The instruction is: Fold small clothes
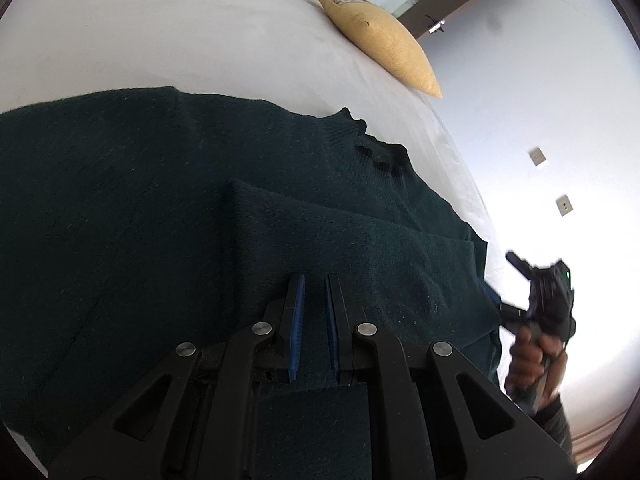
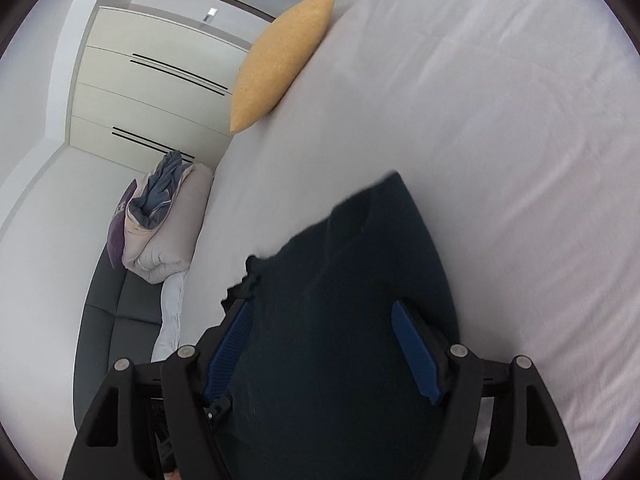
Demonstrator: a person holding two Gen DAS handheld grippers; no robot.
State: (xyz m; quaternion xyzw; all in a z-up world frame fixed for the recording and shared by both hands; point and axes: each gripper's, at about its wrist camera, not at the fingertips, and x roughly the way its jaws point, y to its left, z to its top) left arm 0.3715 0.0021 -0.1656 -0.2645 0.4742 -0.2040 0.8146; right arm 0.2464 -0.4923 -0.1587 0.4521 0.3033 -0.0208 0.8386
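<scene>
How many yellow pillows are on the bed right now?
1. The yellow textured pillow lies at the far edge of the white-sheeted bed, beyond the dark green knit sweater. Others may be out of view.

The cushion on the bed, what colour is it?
Mustard yellow cushion, plain; it shows best in the right wrist view.

The dark green sweater [image 1: 160, 208] is cut off by the left and lower edges in the left wrist view. Its near hem is hidden behind the left gripper [image 1: 315, 284]; its far edge [image 2: 360, 200] is blurred.
</scene>
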